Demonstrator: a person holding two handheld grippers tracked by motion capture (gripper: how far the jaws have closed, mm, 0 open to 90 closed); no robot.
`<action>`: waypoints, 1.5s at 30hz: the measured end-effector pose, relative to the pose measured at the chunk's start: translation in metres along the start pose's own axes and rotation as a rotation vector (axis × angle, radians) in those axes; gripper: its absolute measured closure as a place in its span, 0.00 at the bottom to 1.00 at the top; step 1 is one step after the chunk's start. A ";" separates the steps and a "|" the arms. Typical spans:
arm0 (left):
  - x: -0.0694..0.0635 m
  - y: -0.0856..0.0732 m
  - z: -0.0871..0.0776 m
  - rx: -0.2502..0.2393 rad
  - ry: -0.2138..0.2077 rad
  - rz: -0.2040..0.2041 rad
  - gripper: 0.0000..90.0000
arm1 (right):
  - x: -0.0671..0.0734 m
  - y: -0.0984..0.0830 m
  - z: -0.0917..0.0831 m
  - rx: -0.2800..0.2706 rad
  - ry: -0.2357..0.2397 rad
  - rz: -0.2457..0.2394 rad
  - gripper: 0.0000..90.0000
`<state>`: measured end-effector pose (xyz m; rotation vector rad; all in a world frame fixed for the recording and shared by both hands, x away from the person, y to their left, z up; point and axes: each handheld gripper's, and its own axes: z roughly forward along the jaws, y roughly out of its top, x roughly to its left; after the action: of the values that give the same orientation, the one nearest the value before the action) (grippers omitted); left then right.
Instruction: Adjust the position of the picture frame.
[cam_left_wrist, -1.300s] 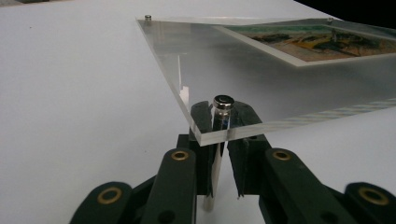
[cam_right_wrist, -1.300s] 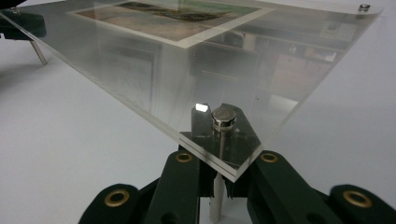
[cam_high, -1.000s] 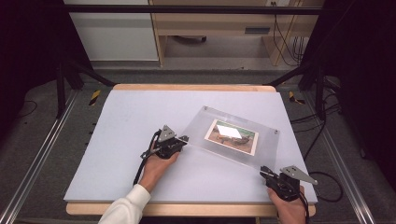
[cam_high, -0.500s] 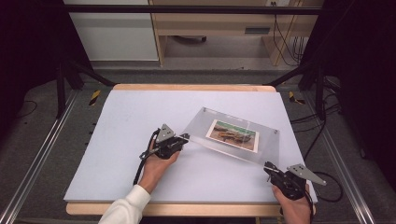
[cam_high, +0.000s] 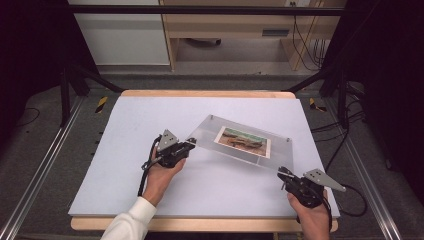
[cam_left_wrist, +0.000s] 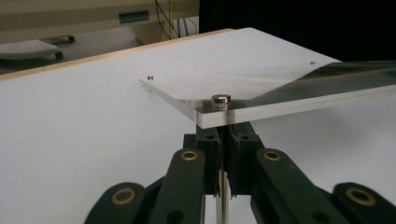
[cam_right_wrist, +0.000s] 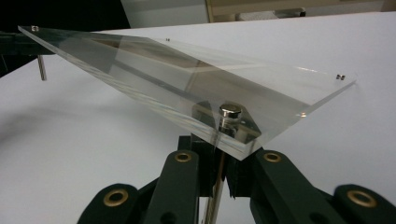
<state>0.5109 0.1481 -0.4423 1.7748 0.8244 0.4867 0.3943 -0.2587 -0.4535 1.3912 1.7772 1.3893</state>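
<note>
Item 1, nearest me: right tool (cam_high: 282, 175), at the near right corner of the table (cam_high: 125, 165). In the right gripper view its jaws are pressed together on a thin metal standoff pin (cam_right_wrist: 215, 186) hanging under the corner of the acrylic photo frame (cam_high: 240, 142). I judge this grip slight: a round, smooth pin can twist or slide between the pads, and that corner would drop.

Item 2: left tool (cam_high: 189, 143), farther in and left of centre, jaws likewise pinched on the pin (cam_left_wrist: 222, 186) below its own corner, under a silver cap screw (cam_left_wrist: 221, 101). Same risk.

Item 3: the frame itself, a clear slab carrying a landscape photo (cam_high: 243, 141), held off the table between the two tools and tilted, the left corner higher. Hazards as I read them: uneven lifting would load one pin sideways and lever it out; pulling the hands apart or together would strain the pins; glare hides the slab's edges from me.

Item 4, farthest: the two free corners (cam_right_wrist: 341, 77), unsupported. A slip would likely land one of these on the table first, chipping it.
</note>
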 end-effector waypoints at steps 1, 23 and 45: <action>0.001 0.001 -0.001 -0.006 0.003 0.002 0.94 | 0.000 0.001 0.001 -0.001 0.004 0.000 0.93; 0.022 0.013 -0.054 -0.058 0.099 0.006 0.93 | 0.026 0.028 0.032 -0.015 0.084 -0.055 0.91; 0.036 -0.015 -0.116 -0.081 0.223 -0.061 0.93 | 0.064 0.043 0.072 0.023 0.211 -0.128 0.91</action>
<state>0.4528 0.2535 -0.4179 1.6352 0.9964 0.6775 0.4492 -0.1722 -0.4273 1.1552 1.9838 1.4967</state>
